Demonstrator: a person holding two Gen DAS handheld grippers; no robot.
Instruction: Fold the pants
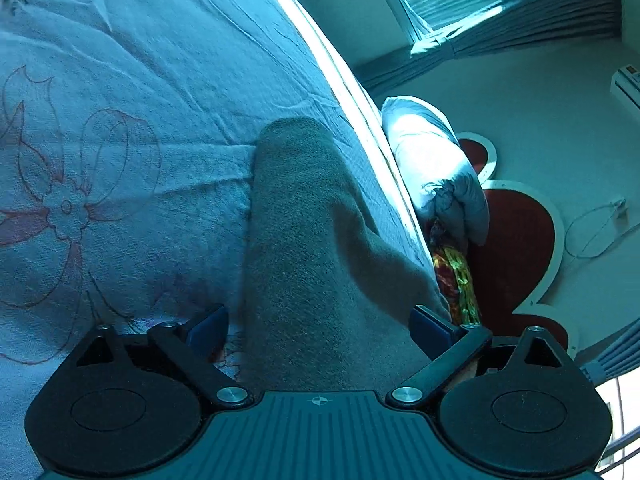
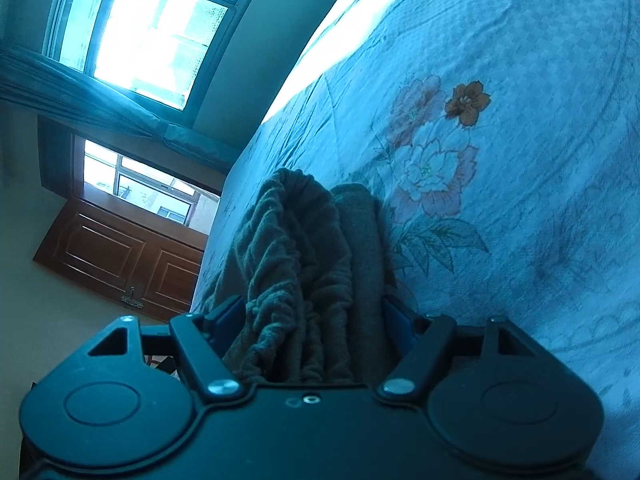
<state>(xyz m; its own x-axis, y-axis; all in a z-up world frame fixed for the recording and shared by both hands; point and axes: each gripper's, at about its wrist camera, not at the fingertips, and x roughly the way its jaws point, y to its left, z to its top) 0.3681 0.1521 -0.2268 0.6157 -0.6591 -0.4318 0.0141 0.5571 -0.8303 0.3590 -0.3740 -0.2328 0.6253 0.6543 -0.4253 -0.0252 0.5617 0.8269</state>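
Observation:
The grey-brown fleecy pants (image 1: 304,208) lie on a pale blue flowered bedspread (image 1: 120,80), near the bed's edge. My left gripper (image 1: 320,328) stands wide open around one flat, folded stretch of them; the cloth brushes the right finger (image 1: 432,328) and stays clear of the left one. In the right wrist view the gathered waistband of the pants (image 2: 304,232) bunches up loosely between the fingers of my right gripper (image 2: 314,318), which is open, with cloth filling the gap. The bedspread (image 2: 520,160) runs on to the right.
Beyond the bed's edge lie a bundled pale duvet (image 1: 436,168), a bright patterned cloth (image 1: 456,276) and a red white-rimmed panel (image 1: 516,240). A window (image 2: 152,28) with a curtain and a brown wooden cabinet (image 2: 120,252) stand on the other side.

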